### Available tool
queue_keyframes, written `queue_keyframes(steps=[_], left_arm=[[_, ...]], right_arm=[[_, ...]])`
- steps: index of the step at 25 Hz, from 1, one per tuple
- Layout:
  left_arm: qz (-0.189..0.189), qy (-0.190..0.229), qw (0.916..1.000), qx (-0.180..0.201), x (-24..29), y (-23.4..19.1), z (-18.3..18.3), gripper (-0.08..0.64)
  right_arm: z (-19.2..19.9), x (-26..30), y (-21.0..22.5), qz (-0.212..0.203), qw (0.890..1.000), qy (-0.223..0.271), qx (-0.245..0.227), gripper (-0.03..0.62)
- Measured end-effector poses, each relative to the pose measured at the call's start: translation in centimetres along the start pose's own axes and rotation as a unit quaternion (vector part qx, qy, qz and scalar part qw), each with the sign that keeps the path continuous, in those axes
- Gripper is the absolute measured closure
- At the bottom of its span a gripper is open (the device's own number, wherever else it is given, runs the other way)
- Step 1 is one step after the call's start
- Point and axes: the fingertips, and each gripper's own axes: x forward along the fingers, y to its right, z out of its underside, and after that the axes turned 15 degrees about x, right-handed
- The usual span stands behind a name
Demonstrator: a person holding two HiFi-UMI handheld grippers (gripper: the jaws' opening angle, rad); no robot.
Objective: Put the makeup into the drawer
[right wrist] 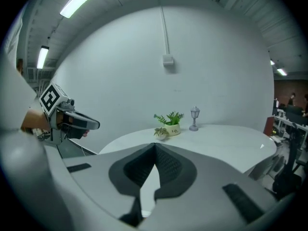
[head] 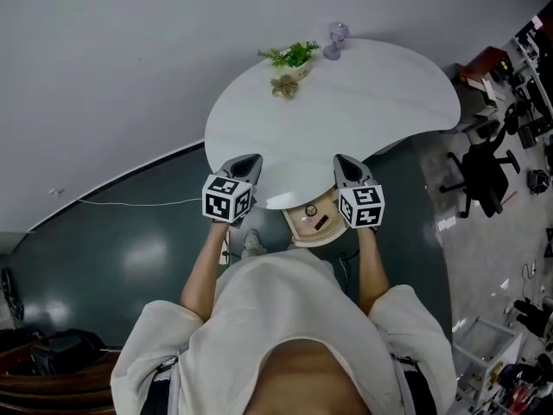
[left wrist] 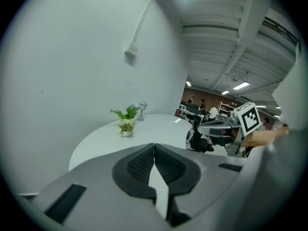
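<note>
Left gripper (head: 252, 161) and right gripper (head: 343, 161), fingers (left wrist: 142, 165) pressed together, empty, above table (head: 371, 102) edge; open drawer (head: 304, 225) beneath, potted plant (head: 292, 56) beyond

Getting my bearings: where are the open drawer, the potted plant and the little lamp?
open drawer (head: 315, 241), head view, on its front rim.
potted plant (head: 292, 55), head view, on its green leaves.
little lamp (head: 336, 33), head view, on its top.

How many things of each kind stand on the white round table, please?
Small green potted plants: 2
Small greyish street-lamp ornament: 1
Total on the white round table: 3
</note>
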Motion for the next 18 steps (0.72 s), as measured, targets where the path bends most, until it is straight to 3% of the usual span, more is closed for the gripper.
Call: queue_keyframes(steps=[9,18], left_arm=[[-0.021,0.037,0.9987,0.028,-1.6,-2.3,-4.7,0.549],[-0.02,0.045,0.9982,0.034,-1.7,-2.5,-5.8,0.549]], right_arm=[[-4.8,-1.2,-1.0,0.011,0.999,0.049,-0.011,0.595],[-4.2,-2.1,-1.0,0.017,0.999,0.045,-0.006,0.595]])
